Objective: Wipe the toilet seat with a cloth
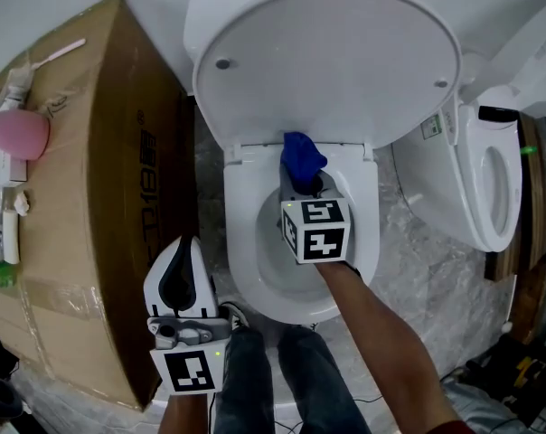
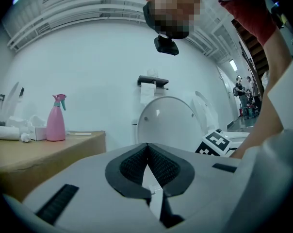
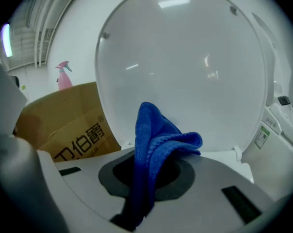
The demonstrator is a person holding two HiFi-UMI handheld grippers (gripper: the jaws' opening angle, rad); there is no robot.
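Observation:
A white toilet stands in front of me with its lid raised and its seat down. My right gripper hovers over the back of the bowl, shut on a blue cloth. In the right gripper view the blue cloth sticks up from between the jaws in front of the lid. My left gripper is held off the seat's left side, shut and empty. In the left gripper view its pads meet, with the lid farther off.
A large cardboard box stands close on the toilet's left, with a pink spray bottle and small items on top. A second toilet stands to the right. My legs are at the bowl's front.

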